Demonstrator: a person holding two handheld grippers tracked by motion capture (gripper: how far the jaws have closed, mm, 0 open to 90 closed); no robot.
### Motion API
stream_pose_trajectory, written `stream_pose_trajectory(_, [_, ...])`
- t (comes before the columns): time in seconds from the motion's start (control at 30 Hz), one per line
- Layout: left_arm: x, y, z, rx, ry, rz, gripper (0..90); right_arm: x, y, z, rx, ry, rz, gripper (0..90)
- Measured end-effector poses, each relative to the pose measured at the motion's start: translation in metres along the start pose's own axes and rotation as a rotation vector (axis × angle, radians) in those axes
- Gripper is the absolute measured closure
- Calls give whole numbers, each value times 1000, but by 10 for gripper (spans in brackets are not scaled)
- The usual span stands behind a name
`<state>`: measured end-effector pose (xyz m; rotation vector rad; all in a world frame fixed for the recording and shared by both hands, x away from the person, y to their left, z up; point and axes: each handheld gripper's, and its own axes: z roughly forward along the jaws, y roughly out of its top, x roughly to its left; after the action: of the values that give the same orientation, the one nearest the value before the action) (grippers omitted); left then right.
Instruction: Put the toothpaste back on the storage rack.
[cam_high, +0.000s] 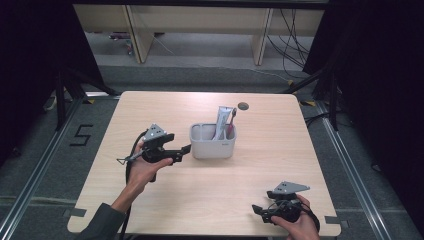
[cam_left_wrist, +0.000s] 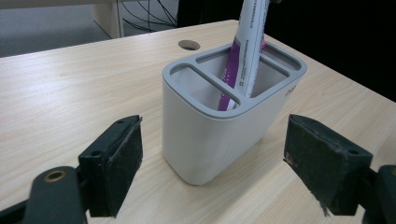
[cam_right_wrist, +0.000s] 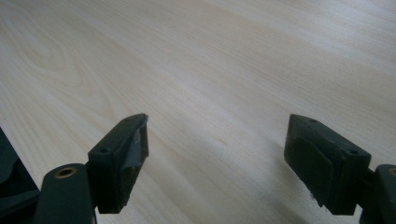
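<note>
Toothpaste (cam_left_wrist: 247, 51) is kept standing in a grey holder (cam_left_wrist: 219, 140), and the holder is set right in front of the left gripper (cam_left_wrist: 212, 161). The tube leans a little, with its lower end down in one of the holder's slots, so it is held up by the slot walls. A toothbrush with a pink handle (cam_high: 231, 125) is also seen in the holder from the high view, in the slot farthest from the left gripper. It is probably the walls between the slots that stop these long thin things from tipping over.

The left gripper's jaws are spread wide, one on each side of the holder, and nothing is touched by them. The near end of the holder is lined up with the gap between the jaws, so it looks as if the holder may be grabbed, but that is only a guess. This gripper is held low and level by the left hand (cam_high: 142, 167), with the forearm stretched out over the table (cam_high: 280, 150).

The right gripper (cam_right_wrist: 217, 149) is kept well away, near the person's edge of the table. Its jaws are spread wide too, over bare wood, and nothing is held. It is rested low in the right hand (cam_high: 297, 225), as if it is waiting.
</note>
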<state>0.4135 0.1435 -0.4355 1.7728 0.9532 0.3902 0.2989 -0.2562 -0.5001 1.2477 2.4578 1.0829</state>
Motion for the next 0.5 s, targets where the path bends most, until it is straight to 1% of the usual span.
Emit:
stream_pose_trajectory(0.03, [0, -1, 0, -2, -1, 0, 178, -1, 0, 1, -5, 13, -7, 229])
stream_pose_trajectory(0.07, [0, -2, -1, -1, 0, -3, 178, -1, 0, 1, -5, 13, -7, 229])
stream_pose_trajectory(0.1, [0, -5, -3, -1, -8, -1, 177, 0, 0, 0, 0, 1, -3, 229])
stream_pose_trajectory(0.23, [-1, -10, -6, 4, -14, 3, 167, 0, 0, 0, -2, 0, -2, 229])
stream_pose_trajectory(0.27, [-1, -11, -7, 4, -16, 6, 165, -1, 0, 2, -10, 13, -6, 229])
stream_pose_trajectory(0.33, [-1, -12, -8, 4, -17, 7, 164, -1, 0, 1, -10, 8, -15, 229])
stream_pose_trajectory(0.37, [0, -15, -9, 4, -25, 13, 161, 0, 0, 1, -5, 1, -9, 229])
stream_pose_trajectory(0.47, [0, -18, -10, 7, -25, 15, 159, 0, 0, 1, -4, 2, -5, 229])
stream_pose_trajectory(0.5, [0, -20, -12, 8, -24, 16, 157, -1, 0, 2, -10, 10, -5, 228])
